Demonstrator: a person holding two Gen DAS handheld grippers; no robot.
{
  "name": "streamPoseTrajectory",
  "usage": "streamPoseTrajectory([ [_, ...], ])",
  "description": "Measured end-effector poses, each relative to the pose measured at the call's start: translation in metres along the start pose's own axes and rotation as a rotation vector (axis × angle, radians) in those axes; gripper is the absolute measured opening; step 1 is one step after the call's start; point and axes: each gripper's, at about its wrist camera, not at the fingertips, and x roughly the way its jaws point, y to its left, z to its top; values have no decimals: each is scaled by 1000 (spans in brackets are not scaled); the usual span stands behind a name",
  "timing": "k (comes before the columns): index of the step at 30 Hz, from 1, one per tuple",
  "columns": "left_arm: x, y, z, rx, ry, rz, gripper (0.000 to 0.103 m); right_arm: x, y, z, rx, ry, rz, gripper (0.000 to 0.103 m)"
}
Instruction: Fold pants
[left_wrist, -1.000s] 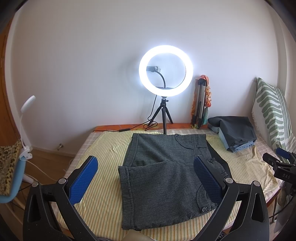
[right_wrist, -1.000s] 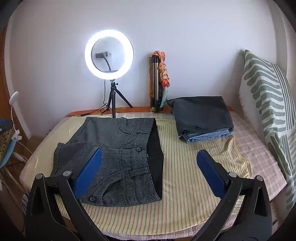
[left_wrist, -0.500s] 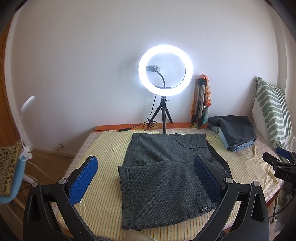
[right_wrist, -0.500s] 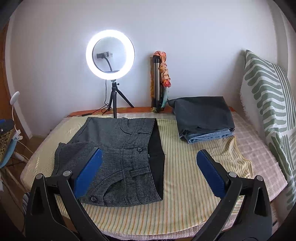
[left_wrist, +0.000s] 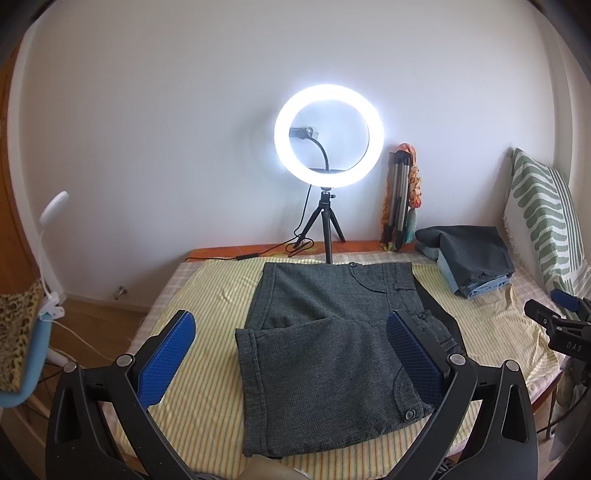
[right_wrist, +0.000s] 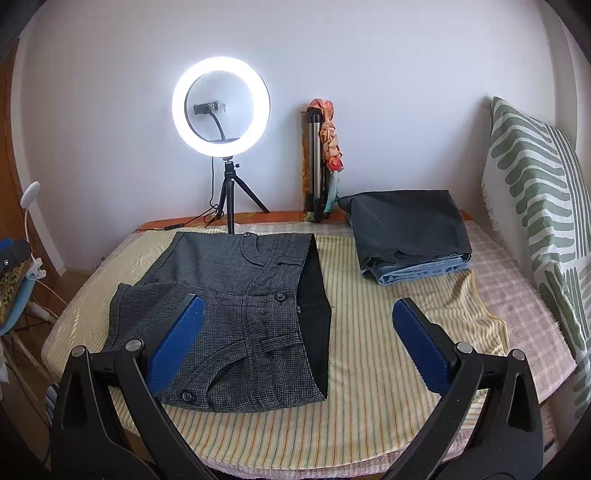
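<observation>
Yellow striped cloth (right_wrist: 369, 354) under folded grey checked pants (right_wrist: 243, 317), buttons showing.

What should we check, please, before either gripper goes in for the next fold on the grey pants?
1. Left gripper open and empty: ok.
2. Right gripper open and empty: ok.
3. Grey pants lying flat on the striped cloth, one layer already folded over: ok.
4. Fingers off the fabric: ok, both grippers appear to hover short of it.
5. Folded pile apart from the pants: ok.
6. Ring light tripod off the pants' far edge: cannot tell.
</observation>
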Motion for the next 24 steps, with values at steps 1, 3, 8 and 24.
streamPoseTrajectory([
  [1, 1, 0, 0, 1, 1, 0, 103, 1, 0, 0, 0, 1, 1, 103],
  [3, 2, 0, -1, 2, 2, 0, 103, 3, 0, 0, -6, 5, 4, 103],
  [8, 12, 8, -7, 21, 31, -19, 103, 10, 0, -1, -30, 13, 5, 103],
  [24, 64, 42, -67, 121, 313, -191, 73, 51, -8, -21, -229, 58, 127, 103],
])
